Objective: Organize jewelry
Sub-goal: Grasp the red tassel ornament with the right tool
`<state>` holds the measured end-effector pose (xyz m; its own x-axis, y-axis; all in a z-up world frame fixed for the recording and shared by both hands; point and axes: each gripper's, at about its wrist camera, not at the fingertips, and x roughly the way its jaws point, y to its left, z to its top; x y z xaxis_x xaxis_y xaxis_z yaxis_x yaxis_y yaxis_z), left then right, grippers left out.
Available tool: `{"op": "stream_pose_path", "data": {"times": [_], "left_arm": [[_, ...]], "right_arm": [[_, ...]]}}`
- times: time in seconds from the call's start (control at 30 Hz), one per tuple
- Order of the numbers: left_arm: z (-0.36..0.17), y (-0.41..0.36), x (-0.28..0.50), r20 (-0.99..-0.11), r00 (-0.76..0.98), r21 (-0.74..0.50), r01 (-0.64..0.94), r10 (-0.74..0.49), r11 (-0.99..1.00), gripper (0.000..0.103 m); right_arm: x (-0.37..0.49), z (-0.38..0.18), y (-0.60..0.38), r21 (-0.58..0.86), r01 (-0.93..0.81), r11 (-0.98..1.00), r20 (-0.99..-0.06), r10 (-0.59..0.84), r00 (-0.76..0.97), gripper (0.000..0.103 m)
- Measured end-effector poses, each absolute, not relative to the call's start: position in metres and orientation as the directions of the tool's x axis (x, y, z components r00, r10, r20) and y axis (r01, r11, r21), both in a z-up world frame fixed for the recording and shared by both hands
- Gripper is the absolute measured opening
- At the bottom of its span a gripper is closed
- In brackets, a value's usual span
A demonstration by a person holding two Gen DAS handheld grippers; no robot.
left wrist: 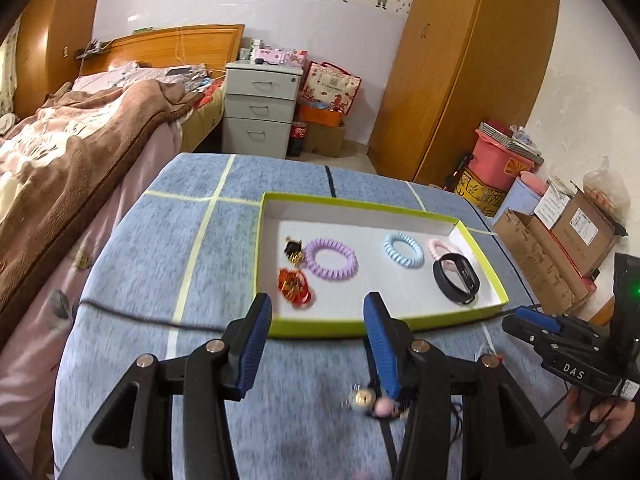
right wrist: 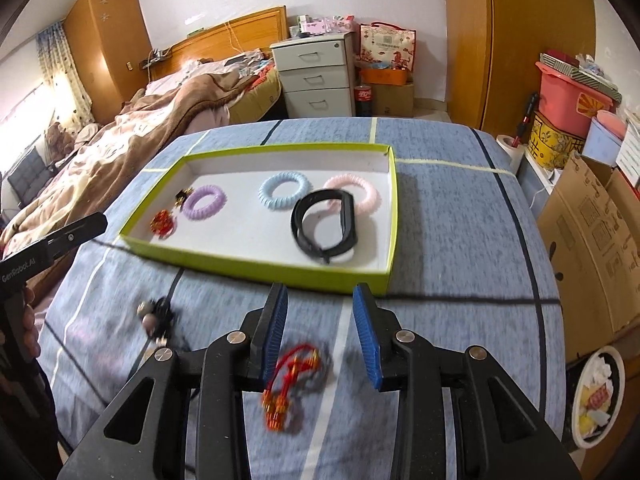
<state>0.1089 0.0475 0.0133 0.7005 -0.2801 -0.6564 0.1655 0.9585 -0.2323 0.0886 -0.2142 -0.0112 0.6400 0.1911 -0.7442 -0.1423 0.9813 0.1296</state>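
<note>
- My left gripper (left wrist: 316, 316) hangs over the blue striped cloth of the worktop (left wrist: 160, 240), fingers (left wrist: 256, 344) spread wide with nothing between them, tips just short of the near rim of the green-edged tray (left wrist: 360, 206)
- My right gripper (right wrist: 320, 312) is also spread apart and holds nothing; its fingers (right wrist: 366, 336) sit just before the tray's near wall
- Inside the tray, from the left: a red and gold charm (left wrist: 294, 286) near the front, a black and gold trinket (left wrist: 294, 250) behind it, touching or nearly touching the purple spiral hair tie (left wrist: 330, 258)
- Farther right lie the blue spiral hair tie (left wrist: 404, 250) and the pink spiral hair tie (right wrist: 354, 194), with the black wristband (right wrist: 324, 226) partly resting over the pink one
- Still outside the tray: a red-corded ornament with gold beads (right wrist: 292, 376) lies on the cloth between and just below my right fingers, blurred
- A beaded piece with a pale bead and a pink bead (left wrist: 374, 402) lies on the cloth beside my left gripper's right finger; too blurred to tell more
- A thin dark cable (right wrist: 440, 299) runs across the cloth along the tray's near side
</note>
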Motion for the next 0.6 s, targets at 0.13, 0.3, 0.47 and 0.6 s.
{"op": "stream_pose_path", "data": {"times": [0.13, 0.3, 0.47, 0.6], "left_arm": [[0.013, 0.049, 0.092, -0.65, 0.702, -0.23, 0.184, -0.291, 0.956, 0.05], [0.009, 0.048, 0.074, -0.651, 0.701, -0.226, 0.188, -0.292, 0.956, 0.051], [0.003, 0.051, 0.056, -0.654, 0.693, -0.239, 0.19, -0.302, 0.952, 0.051], [-0.001, 0.052, 0.045, -0.657, 0.689, -0.242, 0.189, -0.304, 0.952, 0.051]], "right_arm": [[0.076, -0.013, -0.214, 0.134, -0.144, 0.98, -0.74, 0.196, 0.644, 0.035], [0.061, -0.016, -0.212, 0.142, -0.144, 0.979, -0.737, 0.202, 0.645, 0.035], [0.048, -0.024, -0.207, 0.158, -0.159, 0.975, -0.743, 0.223, 0.63, 0.036], [0.043, -0.031, -0.202, 0.163, -0.175, 0.971, -0.751, 0.237, 0.616, 0.04]]}}
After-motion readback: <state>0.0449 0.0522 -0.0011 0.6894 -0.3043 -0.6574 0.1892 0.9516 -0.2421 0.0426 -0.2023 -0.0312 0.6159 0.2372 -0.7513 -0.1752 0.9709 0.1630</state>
